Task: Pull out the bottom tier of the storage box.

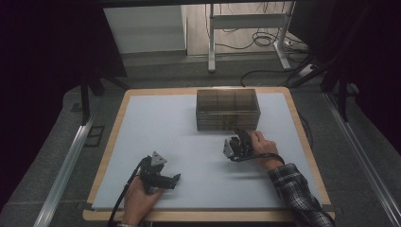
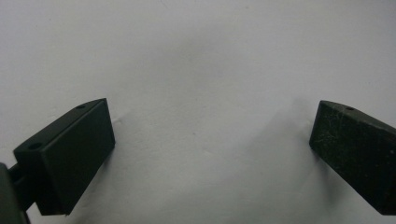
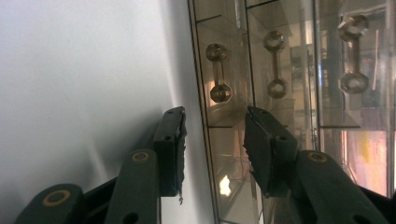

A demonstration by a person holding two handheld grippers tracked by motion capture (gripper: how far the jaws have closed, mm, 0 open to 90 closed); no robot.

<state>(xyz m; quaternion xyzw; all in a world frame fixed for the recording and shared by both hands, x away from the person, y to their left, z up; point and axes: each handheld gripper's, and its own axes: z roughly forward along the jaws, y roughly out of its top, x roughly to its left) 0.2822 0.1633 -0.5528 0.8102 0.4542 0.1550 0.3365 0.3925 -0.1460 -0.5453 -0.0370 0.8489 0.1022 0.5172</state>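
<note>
In the high view a white mat covers a wooden table. A smoky clear box stands at the far middle of the mat, its top split into compartments. The right gripper lies just near of the box's front wall, toward the wall's right half, tips pointing at it; whether they touch the wall cannot be told from here. The right hand holds it from the right, with a plaid sleeve running off to the near right. The left gripper rests on the mat at the near left, well apart from the box, its tips pointing right, held by the left hand; a cable trails from it toward the near edge.

In the left gripper view the two black jaws stand wide apart over bare mat, with nothing between them.

In the right gripper view the gripper is close up against the box, which appears turned on its side. Its jaws stand at a middling gap, neither wide nor narrow, and straddle a dark edge of the box. The left finger lies over the mat, the right finger in front of the clear wall. The pads do not visibly press on it. Three dumbbell-shaped handles show on the drawer fronts beyond the tips.
</note>
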